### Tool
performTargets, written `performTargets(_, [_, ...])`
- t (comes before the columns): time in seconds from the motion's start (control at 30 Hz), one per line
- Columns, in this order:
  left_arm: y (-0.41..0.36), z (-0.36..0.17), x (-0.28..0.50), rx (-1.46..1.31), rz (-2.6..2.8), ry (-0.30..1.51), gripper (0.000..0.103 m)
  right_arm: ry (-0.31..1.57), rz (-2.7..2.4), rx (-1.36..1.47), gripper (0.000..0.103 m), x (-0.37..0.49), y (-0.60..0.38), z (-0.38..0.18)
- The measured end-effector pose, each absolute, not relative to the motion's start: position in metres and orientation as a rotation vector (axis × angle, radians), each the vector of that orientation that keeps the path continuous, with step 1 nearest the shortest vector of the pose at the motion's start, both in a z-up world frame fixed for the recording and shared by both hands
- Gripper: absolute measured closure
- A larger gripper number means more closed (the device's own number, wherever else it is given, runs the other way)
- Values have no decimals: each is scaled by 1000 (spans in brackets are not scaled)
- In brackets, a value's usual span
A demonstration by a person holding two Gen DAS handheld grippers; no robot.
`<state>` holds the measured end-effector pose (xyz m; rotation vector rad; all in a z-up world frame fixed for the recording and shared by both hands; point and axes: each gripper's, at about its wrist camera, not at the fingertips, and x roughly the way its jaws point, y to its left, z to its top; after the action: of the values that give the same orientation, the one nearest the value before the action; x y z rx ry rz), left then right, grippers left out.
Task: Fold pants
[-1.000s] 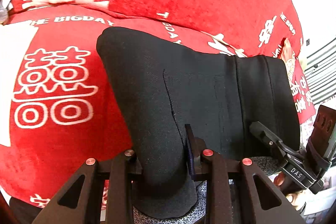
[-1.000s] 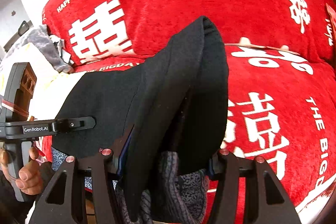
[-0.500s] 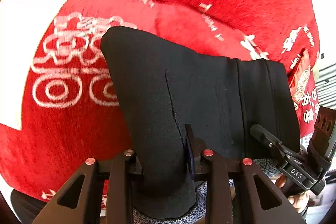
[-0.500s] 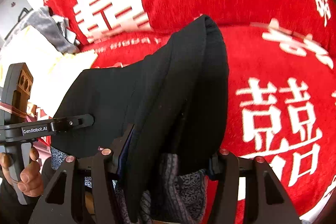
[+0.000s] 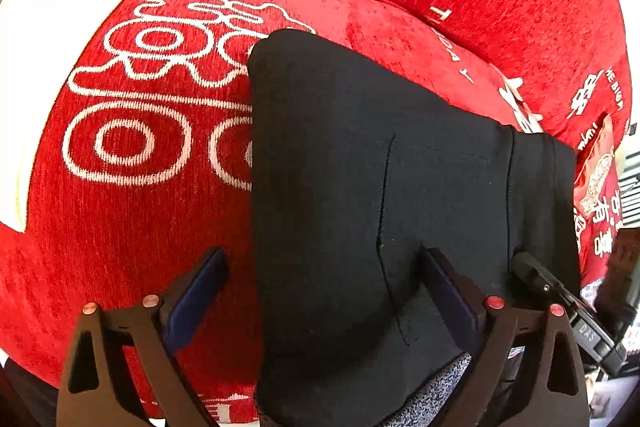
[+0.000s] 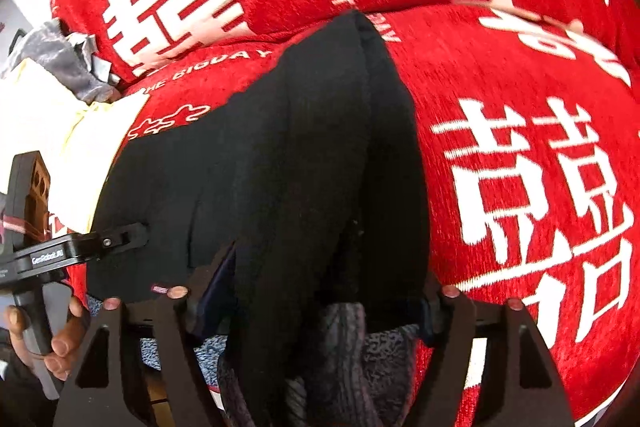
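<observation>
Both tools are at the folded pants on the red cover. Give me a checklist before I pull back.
1. Left tool released: ok. Its jaws have just been opening and stand wide, pads clear of the black pants.
2. Right tool released: cannot tell. Its jaws have just been opening, but fabric fills the gap.
3. Pants resting on the red cover: ok at the far edge.
4. Fold flat: not ok on the right side, where the edge stands bunched.
5. Grey knit fabric under the near edge free of the tools: cannot tell.
</observation>
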<state>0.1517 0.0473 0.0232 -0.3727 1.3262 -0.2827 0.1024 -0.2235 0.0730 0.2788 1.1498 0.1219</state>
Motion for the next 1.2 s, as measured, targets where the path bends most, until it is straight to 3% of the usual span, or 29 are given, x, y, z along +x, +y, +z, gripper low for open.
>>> performTargets(0.07, [51, 27, 151, -369, -259, 1337, 5, 1171, 125, 335, 18, 102, -229, 67])
performTargets(0.2, [66, 47, 141, -346, -145, 1292, 5, 1179, 97, 381, 18, 96, -236, 76])
performTargets(0.5, [51, 90, 97, -227, -108, 1166, 5, 888, 34, -23, 17, 49, -184, 153])
performTargets(0.93, [3, 51, 85, -139, -161, 1236, 5, 1028, 160, -154, 16, 41, -163, 95])
performTargets(1.2, [3, 59, 84, -111, -143, 1210, 5, 1020, 165, -255, 11, 35, -149, 89])
